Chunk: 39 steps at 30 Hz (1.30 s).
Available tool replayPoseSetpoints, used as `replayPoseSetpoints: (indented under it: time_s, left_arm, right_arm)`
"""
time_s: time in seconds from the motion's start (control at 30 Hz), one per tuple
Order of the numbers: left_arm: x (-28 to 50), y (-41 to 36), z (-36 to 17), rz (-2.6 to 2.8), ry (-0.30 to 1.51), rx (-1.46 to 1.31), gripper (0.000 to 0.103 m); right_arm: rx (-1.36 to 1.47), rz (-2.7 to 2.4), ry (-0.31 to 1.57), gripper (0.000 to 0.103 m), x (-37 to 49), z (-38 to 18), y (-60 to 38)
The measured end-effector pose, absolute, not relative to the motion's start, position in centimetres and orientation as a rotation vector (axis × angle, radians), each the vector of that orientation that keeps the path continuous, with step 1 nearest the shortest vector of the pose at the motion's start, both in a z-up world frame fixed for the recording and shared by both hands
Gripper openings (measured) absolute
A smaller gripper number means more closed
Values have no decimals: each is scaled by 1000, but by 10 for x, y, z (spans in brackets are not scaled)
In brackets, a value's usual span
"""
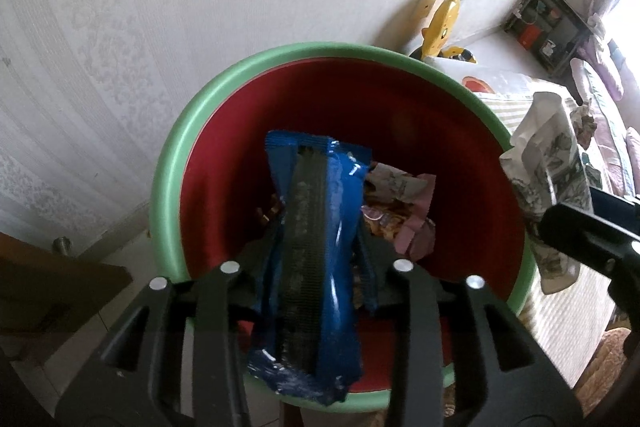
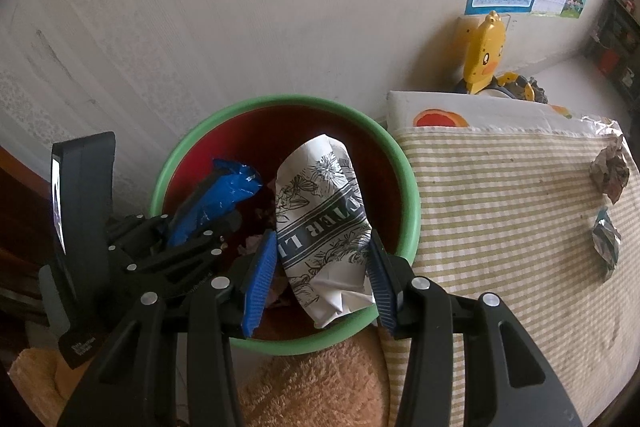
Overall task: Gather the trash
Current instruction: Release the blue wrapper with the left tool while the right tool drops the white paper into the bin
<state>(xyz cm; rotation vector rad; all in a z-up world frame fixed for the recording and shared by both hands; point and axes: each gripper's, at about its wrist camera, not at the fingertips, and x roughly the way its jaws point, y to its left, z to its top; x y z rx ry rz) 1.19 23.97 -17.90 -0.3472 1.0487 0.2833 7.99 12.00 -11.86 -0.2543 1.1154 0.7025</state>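
Note:
A round bin with a green rim [image 1: 172, 187] and red inside stands against the wall, below both grippers. My left gripper [image 1: 316, 255] is over the bin's mouth, closed on a shiny blue wrapper [image 1: 340, 211] that stands up between its fingers. Several crumpled wrappers [image 1: 408, 211] lie at the bin's bottom. In the right wrist view my right gripper [image 2: 320, 279] holds a white paper wrapper [image 2: 320, 207] with black floral print between its blue pads, over the bin rim [image 2: 408, 195]. The left gripper [image 2: 192, 227] sits to its left.
A green-and-white striped cloth [image 2: 500, 207] covers a surface right of the bin. Two crumpled foil scraps [image 2: 610, 175] [image 2: 606, 243] lie on it. A yellow duck toy [image 2: 486, 55] stands behind by the wall. Orange fuzzy fabric [image 2: 320, 387] is below the bin.

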Motion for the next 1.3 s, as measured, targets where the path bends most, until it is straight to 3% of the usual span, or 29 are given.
replayPoseSetpoints:
  time_s: [0.1, 0.37, 0.73, 0.97, 1.03, 1.3]
  left_arm:
    - [11, 241, -181, 286, 1050, -352, 37]
    - [11, 242, -178, 285, 1031, -368, 57]
    - [-5, 254, -155, 312, 965, -446, 70]
    - [-12, 257, -145, 331, 943, -459, 73]
    - [-13, 255, -143, 327, 943, -457, 73]
    - [-11, 229, -119, 299, 898, -421, 74]
  right_arm:
    - [-256, 704, 1118, 43, 80, -120, 121]
    - [-259, 704, 1125, 43, 81, -123, 123]
    - [-250, 707, 1132, 44, 82, -126, 125]
    - [-225, 700, 1124, 45, 84, -123, 122]
    - [-215, 696, 1118, 53, 84, -121, 118]
    - [-156, 640, 1072, 58, 83, -102, 79]
